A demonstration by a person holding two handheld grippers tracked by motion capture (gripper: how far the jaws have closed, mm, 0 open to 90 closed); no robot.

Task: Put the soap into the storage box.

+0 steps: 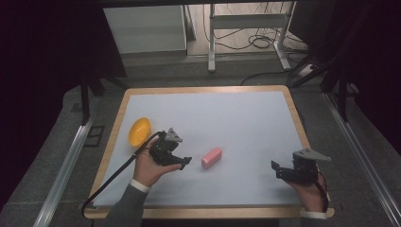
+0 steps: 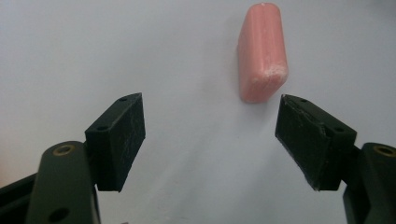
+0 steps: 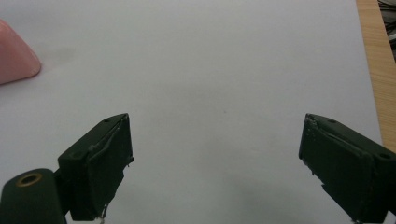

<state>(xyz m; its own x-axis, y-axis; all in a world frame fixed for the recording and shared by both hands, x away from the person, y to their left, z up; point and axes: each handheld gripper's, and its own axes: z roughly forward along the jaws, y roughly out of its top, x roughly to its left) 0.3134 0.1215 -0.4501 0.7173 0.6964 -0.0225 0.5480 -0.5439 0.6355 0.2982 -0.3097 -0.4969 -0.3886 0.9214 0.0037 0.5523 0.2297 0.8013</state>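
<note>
Pink bar (image 2: 261,51) just ahead of left tongs (image 2: 210,135) | both tongs wide open, empty

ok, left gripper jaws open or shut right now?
Open. The left gripper has its jaws spread wide with bare table between them, and the pink block lies just ahead, untouched.

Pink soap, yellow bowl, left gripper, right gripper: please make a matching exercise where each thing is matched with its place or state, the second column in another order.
Things:
1. pink soap
2. yellow bowl
3. left gripper
4. right gripper

Places or states:
A. near the left edge of the table
B. open, aimed at the soap from close by
C. lying near the middle of the table
D. open, at the right side, well away from the soap

Pairs: 1-C, 2-A, 3-B, 4-D
</note>
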